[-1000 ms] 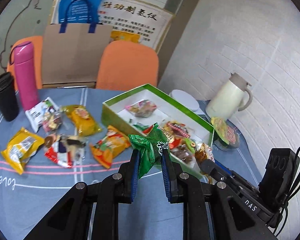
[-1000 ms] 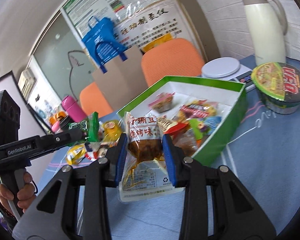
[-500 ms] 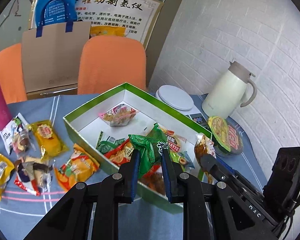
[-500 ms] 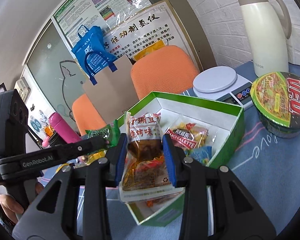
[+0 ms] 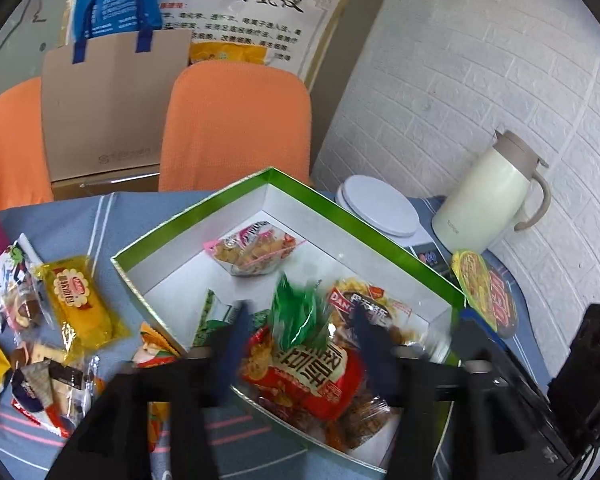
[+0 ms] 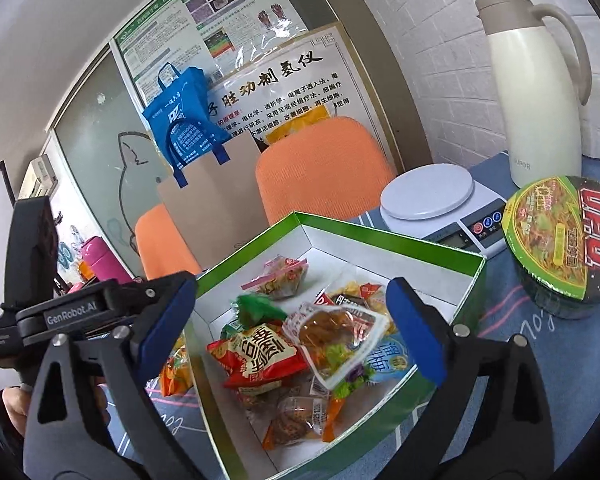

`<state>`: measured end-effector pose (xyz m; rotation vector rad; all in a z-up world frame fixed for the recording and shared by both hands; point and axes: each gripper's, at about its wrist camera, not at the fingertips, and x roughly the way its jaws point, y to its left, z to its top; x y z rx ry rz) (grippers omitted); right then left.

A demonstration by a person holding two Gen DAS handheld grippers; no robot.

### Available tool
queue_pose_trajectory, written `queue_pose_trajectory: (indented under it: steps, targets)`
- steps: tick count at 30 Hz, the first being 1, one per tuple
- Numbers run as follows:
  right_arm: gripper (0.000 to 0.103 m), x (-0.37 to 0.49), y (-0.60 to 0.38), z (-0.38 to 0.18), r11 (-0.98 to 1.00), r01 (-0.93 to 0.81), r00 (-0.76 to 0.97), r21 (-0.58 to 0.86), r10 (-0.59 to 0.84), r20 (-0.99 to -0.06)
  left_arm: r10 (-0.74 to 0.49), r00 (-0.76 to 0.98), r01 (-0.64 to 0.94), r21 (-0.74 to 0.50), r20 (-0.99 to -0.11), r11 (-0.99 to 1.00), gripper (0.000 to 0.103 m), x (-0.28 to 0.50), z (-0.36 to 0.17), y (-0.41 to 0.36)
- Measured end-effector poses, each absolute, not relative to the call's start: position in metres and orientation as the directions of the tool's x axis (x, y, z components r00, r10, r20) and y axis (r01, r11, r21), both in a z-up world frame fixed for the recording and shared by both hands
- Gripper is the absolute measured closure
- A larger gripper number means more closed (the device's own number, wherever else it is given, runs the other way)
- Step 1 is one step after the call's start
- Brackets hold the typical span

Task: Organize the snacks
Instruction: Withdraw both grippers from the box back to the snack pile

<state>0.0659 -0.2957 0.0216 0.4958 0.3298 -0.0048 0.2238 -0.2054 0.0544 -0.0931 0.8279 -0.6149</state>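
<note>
1. The left gripper (image 5: 300, 344) hung over the near corner of the green box (image 5: 204, 208), and its jaws had just been opening; they stood wide.
2. The green packet (image 5: 296, 316) was between the left jaws but touched neither pad. It was blurred, just above the pile of snacks in the box.
3. The right gripper (image 6: 292, 328) also had its jaws wide, just opened, with nothing gripped.
4. The brown packet (image 6: 332, 336) lay between the right jaws on top of the pile, beside a red packet (image 6: 260, 354).
5. A pink packet (image 5: 256, 248) lay alone near the far corner of the box.
6. On the blue surface (image 5: 72, 224), left of the box, a yellow packet (image 5: 80, 304) and several other snacks lay outside the box.
7. To the right of the box stood a noodle bowl (image 6: 564, 240), a white scale (image 6: 432, 196) and a cream jug (image 6: 540, 92).
</note>
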Motion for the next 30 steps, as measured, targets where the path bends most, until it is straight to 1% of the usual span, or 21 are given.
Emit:
queue_pose_trajectory:
  steps: [1,3,5,9,22,27,30]
  targets:
    - [0.006,0.065,-0.296,0.021,0.878,0.089,0.946,0.471,0.074,-0.316,-0.536,0.541,0.454,-0.311,-0.648,0.835,0.011,0.223,0.055,-0.201]
    - [0.003,0.064,-0.295,0.019,0.871,0.1,0.942,0.481,0.072,-0.327,-0.518,0.586,0.428,-0.305,-0.622,0.851,0.009,0.219,0.057,-0.193]
    - [0.001,0.062,-0.294,0.018,0.862,0.111,0.939,0.495,0.072,-0.335,-0.485,0.602,0.41,-0.276,-0.634,0.869,0.009,0.219,0.058,-0.189]
    - [0.001,0.057,-0.285,0.019,0.857,0.121,0.934,0.5,0.072,-0.35,-0.462,0.616,0.391,-0.261,-0.638,0.883,0.008,0.215,0.059,-0.175]
    - [0.001,0.046,-0.238,0.031,0.876,0.068,0.922,0.477,0.129,-0.366,-0.472,0.632,0.386,-0.279,-0.614,0.879,0.008,0.185,0.074,-0.128]
    - [0.001,0.054,-0.216,0.024,0.877,0.022,0.893,0.48,0.198,-0.403,-0.494,0.625,0.409,-0.285,-0.604,0.867,0.008,0.173,0.078,-0.097]
    - [0.001,0.063,-0.198,0.019,0.883,-0.02,0.862,0.47,0.253,-0.44,-0.48,0.651,0.377,-0.298,-0.588,0.877,0.008,0.171,0.081,-0.067]
